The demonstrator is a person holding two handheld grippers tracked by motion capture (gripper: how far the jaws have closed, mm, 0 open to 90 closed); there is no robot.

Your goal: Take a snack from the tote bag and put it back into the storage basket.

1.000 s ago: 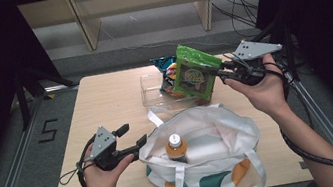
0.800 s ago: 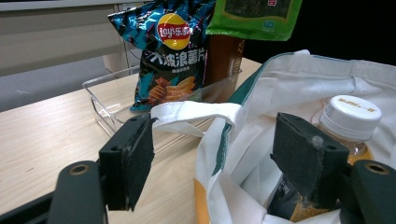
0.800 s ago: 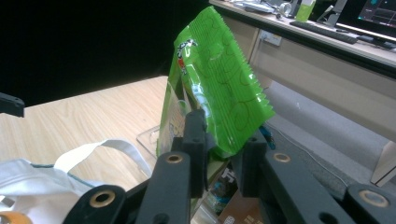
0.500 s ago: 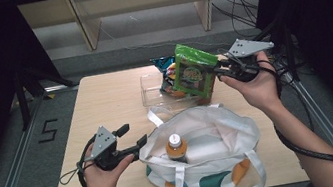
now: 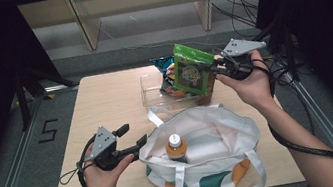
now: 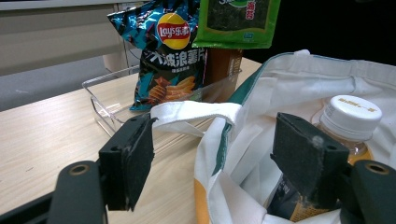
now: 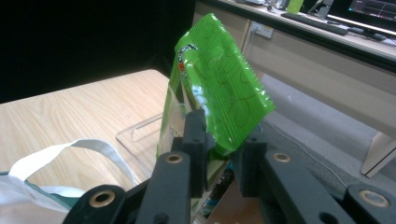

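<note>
A green snack packet (image 5: pixel 192 69) hangs in the air over the clear tray (image 5: pixel 152 89), with my right gripper (image 5: pixel 221 68) shut on its edge. In the right gripper view the jaws (image 7: pixel 224 140) pinch the packet (image 7: pixel 217 84) at its lower corner. My left gripper (image 5: pixel 133 135) stands open at the left rim of the white tote bag (image 5: pixel 222 140). From the left gripper view, the bag's rim (image 6: pixel 224 140) lies between the open pads (image 6: pixel 128 163). An orange-drink bottle (image 5: pixel 175 145) with a white cap (image 6: pixel 352 112) stands upright inside the bag.
The tray at the table's back holds a blue chips bag (image 6: pixel 170 51) and a brown box (image 6: pixel 222 65). A white bag handle (image 7: pixel 60 151) lies on the table between bag and tray. Bare wood spreads across the left half of the table (image 5: pixel 100 104). Cables hang off the right edge.
My right gripper has drifted slightly up and left with the green packet in it. The left gripper, bag and bottle have stayed put.
</note>
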